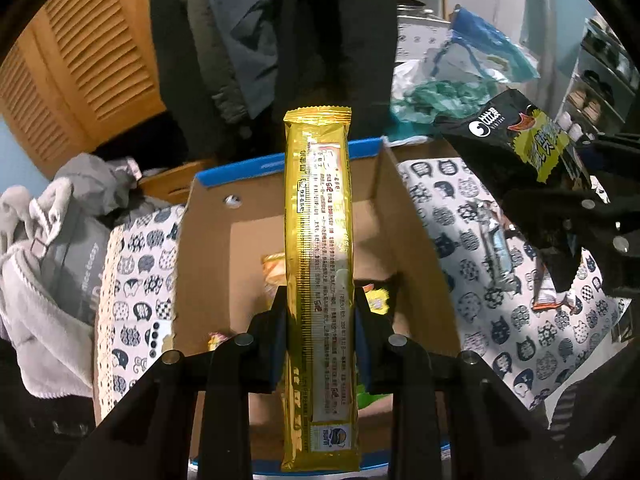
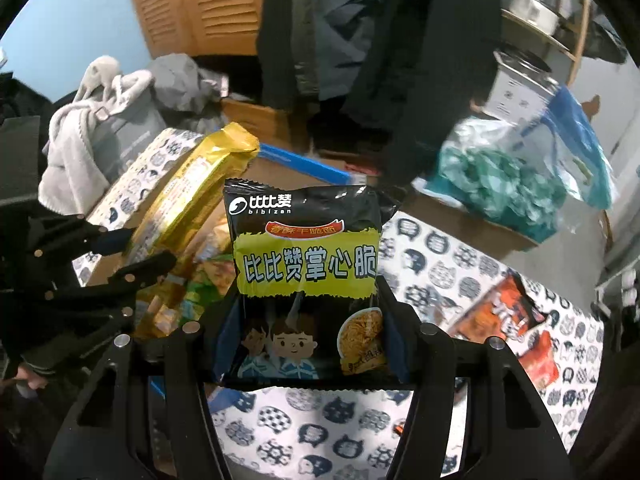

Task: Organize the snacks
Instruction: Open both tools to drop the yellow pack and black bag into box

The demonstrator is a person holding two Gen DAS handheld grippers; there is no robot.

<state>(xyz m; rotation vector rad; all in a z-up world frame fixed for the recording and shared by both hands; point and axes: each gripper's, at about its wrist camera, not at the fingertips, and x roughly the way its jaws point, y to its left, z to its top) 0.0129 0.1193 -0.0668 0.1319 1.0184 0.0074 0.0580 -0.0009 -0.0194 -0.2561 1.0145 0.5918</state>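
Note:
My left gripper [image 1: 320, 320] is shut on a long gold snack packet [image 1: 319, 264] and holds it upright over an open cardboard box [image 1: 416, 248] with a blue rim. The box holds several small snack packs [image 1: 274, 270]. My right gripper [image 2: 308, 312] is shut on a black and yellow noodle snack bag [image 2: 306, 276] above the cat-print cloth, right of the box. The gold packet [image 2: 188, 200] and left gripper [image 2: 132, 256] show at left in the right wrist view. The black bag [image 1: 516, 132] shows at upper right in the left wrist view.
The table has a cat-print cloth [image 2: 440, 272]. An orange-red snack bag [image 2: 516, 328] lies on it at right; another packet [image 1: 496, 248] lies right of the box. Grey clothes [image 1: 52, 248] pile at left. Blue and green plastic bags [image 2: 520, 184] sit behind. Dark coats hang at the back.

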